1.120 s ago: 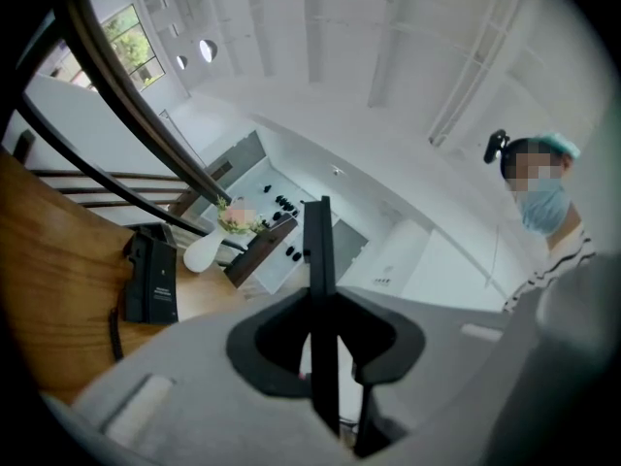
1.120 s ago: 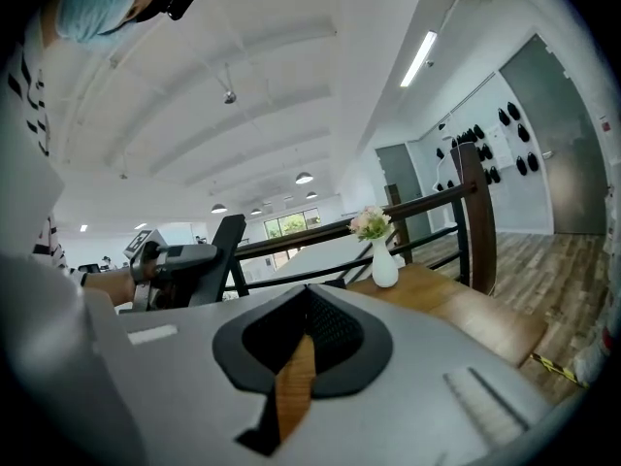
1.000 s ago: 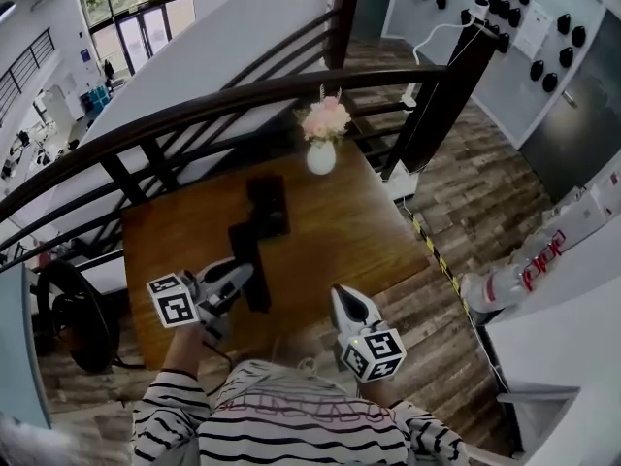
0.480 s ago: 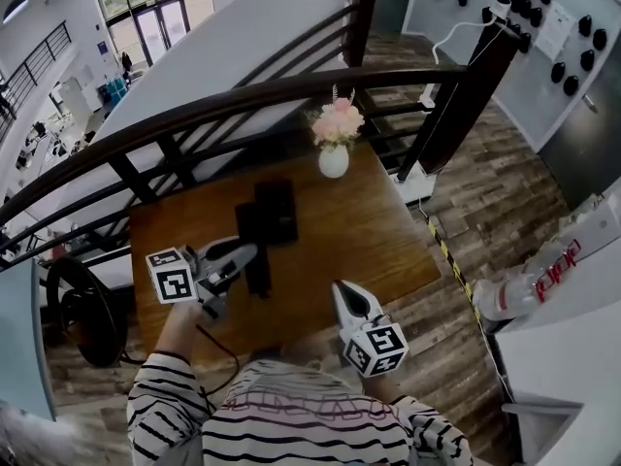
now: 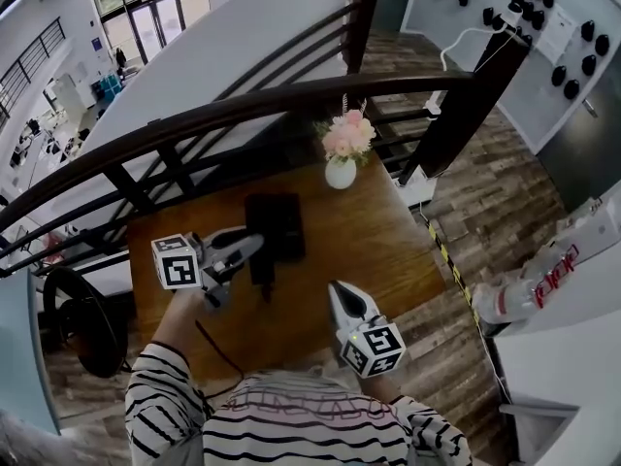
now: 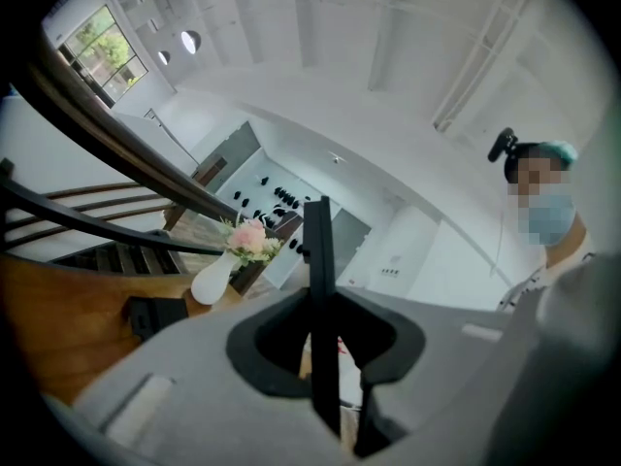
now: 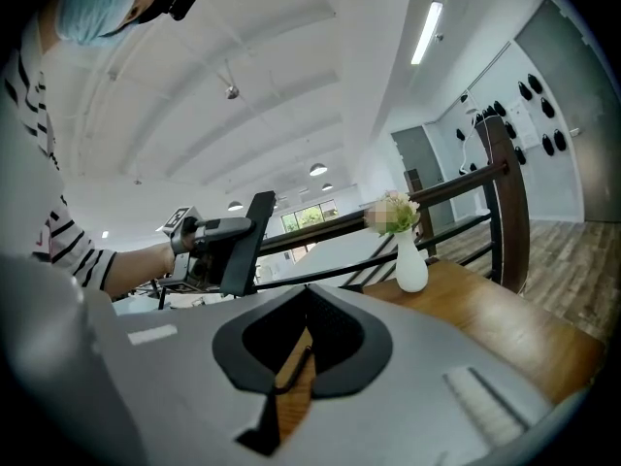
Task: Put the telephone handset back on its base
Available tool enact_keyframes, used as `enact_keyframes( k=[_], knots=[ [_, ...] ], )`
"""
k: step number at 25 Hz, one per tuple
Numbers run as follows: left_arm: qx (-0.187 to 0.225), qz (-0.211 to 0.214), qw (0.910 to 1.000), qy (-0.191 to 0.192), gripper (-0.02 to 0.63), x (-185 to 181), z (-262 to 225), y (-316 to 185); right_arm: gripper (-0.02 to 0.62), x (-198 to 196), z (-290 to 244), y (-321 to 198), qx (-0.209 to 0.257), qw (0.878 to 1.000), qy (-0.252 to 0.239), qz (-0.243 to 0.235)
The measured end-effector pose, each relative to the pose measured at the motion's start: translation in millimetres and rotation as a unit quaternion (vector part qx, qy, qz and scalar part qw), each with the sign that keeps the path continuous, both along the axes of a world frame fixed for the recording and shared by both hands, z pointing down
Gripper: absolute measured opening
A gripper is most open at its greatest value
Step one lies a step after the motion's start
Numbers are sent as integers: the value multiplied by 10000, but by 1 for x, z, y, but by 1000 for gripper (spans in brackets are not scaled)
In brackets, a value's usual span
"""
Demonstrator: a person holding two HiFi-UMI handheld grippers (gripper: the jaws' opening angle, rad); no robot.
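Note:
In the head view my left gripper (image 5: pixel 254 246) is shut on the black telephone handset (image 5: pixel 263 278), which it holds level over the wooden table (image 5: pixel 369 250). The handset's far end reaches the black base (image 5: pixel 277 219) that lies on the table. In the left gripper view the handset (image 6: pixel 316 241) stands edge-on between the jaws, with the base (image 6: pixel 155 314) off to the left. My right gripper (image 5: pixel 340 294) hovers over the table's near edge, shut and holding nothing; its tips (image 7: pixel 306 289) meet. The right gripper view also shows the left gripper (image 7: pixel 228 246) gripping the handset.
A white vase of pink flowers (image 5: pixel 342 158) stands at the table's far edge, just right of the base. A dark curved railing (image 5: pixel 243 110) runs behind the table, with a thick post (image 5: pixel 466 95) at the right. A dark cord (image 5: pixel 218 343) hangs near the table's front.
My left gripper has carried the handset away from me towards the base, so the handset's far end now overlaps it. The right gripper has shifted only slightly, still shut.

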State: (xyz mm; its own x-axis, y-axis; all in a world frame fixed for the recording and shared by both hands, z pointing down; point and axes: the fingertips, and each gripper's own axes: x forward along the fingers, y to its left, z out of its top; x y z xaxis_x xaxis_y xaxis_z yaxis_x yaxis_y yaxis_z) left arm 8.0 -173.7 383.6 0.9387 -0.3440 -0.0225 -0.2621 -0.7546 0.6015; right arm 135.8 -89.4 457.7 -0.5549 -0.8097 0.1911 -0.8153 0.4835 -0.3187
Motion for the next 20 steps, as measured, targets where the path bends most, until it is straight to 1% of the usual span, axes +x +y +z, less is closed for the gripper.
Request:
enact_keyframes(
  k=[5, 10, 13, 16, 20],
  knots=[
    [-62, 37, 9999, 135, 75, -13, 16, -32, 2, -16, 12, -20, -183, 9998, 45, 12],
    [-167, 7, 9998, 133, 75, -24, 49, -58, 2, -27, 26, -36, -326, 9994, 142, -2],
    [-247, 1, 9997, 39, 75, -26, 73, -68, 2, -32, 35, -41, -432, 9989, 178, -4],
    [-418, -4, 9991, 38, 75, -28, 96, -79, 2, -36, 43, -45, -550, 9983, 204, -12],
    [-661, -56, 9976, 210, 75, -34, 124, -96, 2, -45, 55, -52, -704, 9973, 230, 8]
  ],
)
